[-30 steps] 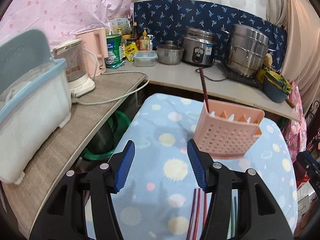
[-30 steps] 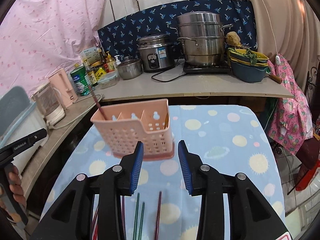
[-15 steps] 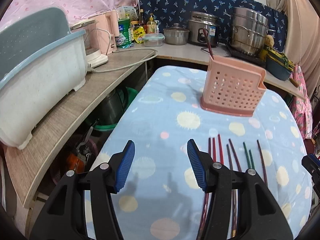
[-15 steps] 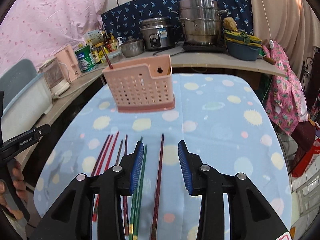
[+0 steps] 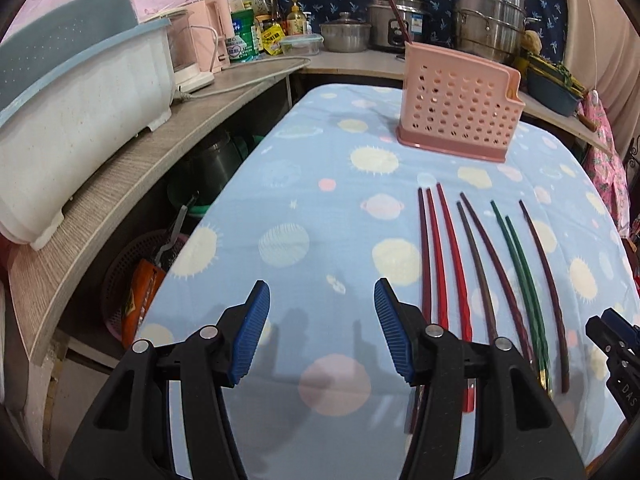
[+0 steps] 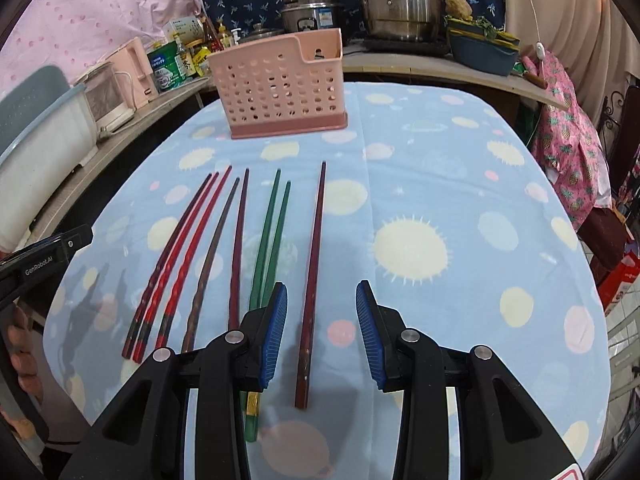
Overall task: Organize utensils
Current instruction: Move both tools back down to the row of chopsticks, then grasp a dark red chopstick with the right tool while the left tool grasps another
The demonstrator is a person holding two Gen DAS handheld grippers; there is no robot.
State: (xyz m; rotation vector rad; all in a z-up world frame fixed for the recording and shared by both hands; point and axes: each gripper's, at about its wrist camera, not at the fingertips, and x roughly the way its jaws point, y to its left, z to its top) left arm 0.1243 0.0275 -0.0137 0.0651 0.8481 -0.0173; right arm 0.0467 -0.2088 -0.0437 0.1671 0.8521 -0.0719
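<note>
Stock so far — one chopstick (image 5: 398,20) in your pink holder (image 6: 280,88), eight chopsticks (image 6: 240,240) loose on the cloth (image 6: 440,200); left gripper (image 5: 322,330) and right gripper (image 6: 322,332) part-open, empty.

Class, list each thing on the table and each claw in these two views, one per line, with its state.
Holder: upright, one chopstick inside.
Red chopsticks: lying flat, side by side.
Green chopsticks: lying flat, paired.
Dark chopstick: flat, between the right claw's pads, untouched.
Left claw: open, empty.
Right claw: open.
</note>
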